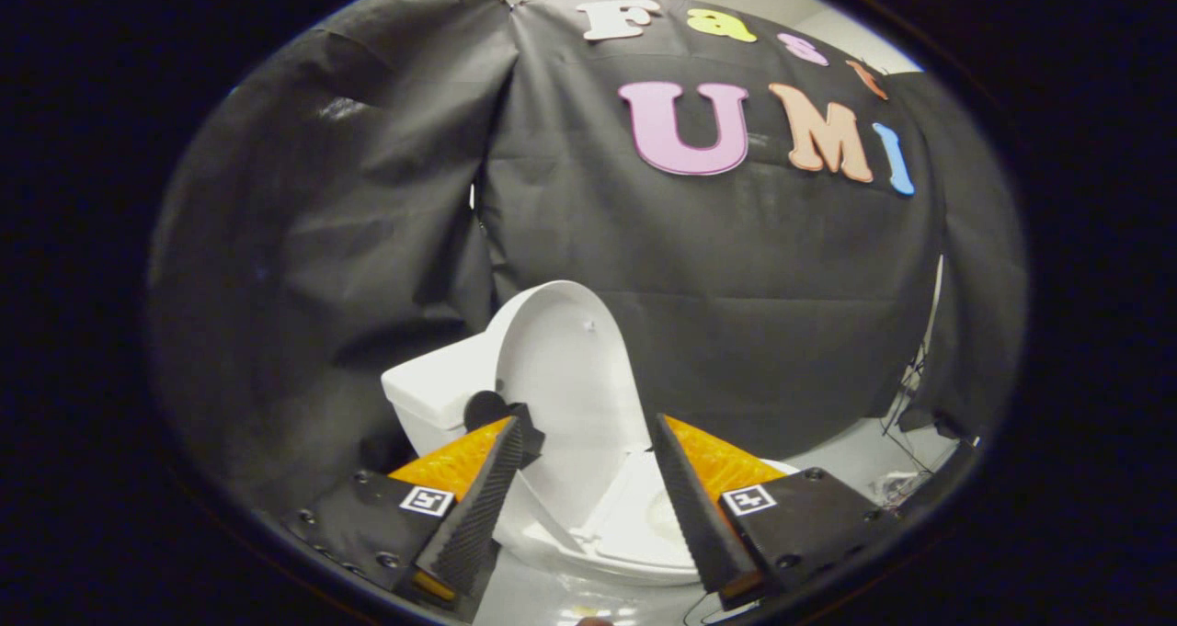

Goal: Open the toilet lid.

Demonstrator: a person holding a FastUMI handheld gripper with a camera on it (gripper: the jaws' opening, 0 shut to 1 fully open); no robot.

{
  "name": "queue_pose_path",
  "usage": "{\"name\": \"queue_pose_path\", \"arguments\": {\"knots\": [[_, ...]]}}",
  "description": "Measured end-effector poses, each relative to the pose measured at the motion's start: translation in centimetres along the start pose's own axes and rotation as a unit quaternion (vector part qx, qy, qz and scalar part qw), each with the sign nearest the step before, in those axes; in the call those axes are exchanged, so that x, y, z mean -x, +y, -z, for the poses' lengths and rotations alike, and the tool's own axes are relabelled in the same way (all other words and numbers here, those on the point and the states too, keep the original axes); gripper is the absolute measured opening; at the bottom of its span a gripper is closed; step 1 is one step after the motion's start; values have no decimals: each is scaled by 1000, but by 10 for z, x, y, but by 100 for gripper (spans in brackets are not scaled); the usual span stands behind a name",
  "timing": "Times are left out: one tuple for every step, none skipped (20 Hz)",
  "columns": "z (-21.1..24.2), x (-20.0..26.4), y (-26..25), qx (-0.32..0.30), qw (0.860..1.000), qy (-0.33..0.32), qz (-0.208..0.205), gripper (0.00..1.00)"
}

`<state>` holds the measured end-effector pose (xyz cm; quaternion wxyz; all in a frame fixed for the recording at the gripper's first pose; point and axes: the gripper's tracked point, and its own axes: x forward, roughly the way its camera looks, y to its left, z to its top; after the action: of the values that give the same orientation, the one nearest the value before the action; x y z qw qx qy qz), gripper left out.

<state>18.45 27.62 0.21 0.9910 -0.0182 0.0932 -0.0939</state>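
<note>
A white toilet stands just beyond my fingers. Its lid (563, 369) is raised upright and leans back against the white tank (437, 389). The seat and bowl rim (644, 525) lie below it, seen between my fingers. My gripper (588, 438) is open, with its orange and black fingers spread on either side of the lid's lower part. Neither finger touches the lid. The left fingertip (515, 428) hides part of the tank's front.
Black cloth walls close the booth behind and on both sides of the toilet. A pale floor (855, 456) shows to the right of the bowl, with some thin cables (906, 382) near the right wall.
</note>
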Motion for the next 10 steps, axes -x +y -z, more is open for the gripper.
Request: {"name": "queue_pose_path", "arguments": {"knots": [[1, 5, -9, 1, 1000, 1, 4, 97], [2, 9, -18, 3, 1000, 1, 8, 97], [3, 13, -26, 4, 1000, 3, 11, 97], [6, 16, -33, 5, 1000, 6, 11, 97], [9, 20, -39, 8, 1000, 8, 13, 97], [11, 24, -46, 13, 1000, 11, 15, 97], [12, 27, -52, 16, 1000, 13, 17, 97], [14, 30, -60, 18, 1000, 15, 20, 97], [13, 35, -66, 22, 999, 14, 20, 97], [13, 38, -73, 26, 999, 13, 23, 97]]}}
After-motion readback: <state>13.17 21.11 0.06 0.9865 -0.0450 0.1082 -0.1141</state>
